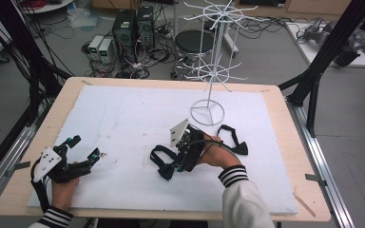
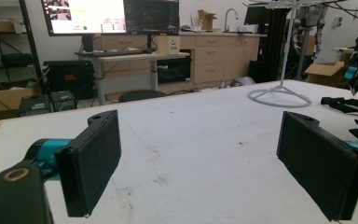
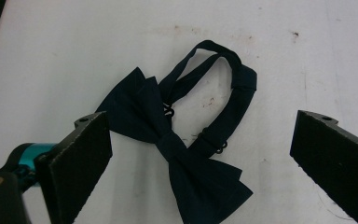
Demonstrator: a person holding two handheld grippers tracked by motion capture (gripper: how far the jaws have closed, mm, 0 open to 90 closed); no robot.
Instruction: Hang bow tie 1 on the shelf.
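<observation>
Lining up on the bow tie

I'm hovering my right gripper (image 3: 200, 154), jaws spread wide, over the bow tie (image 3: 168, 140) lying flat on the white board (image 1: 123, 118); left gripper (image 1: 83, 152) is idling open.

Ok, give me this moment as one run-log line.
right tongs: open, poised over bow tie | left tongs: open, idle on board | second bow tie: lying beside wire rack
</observation>
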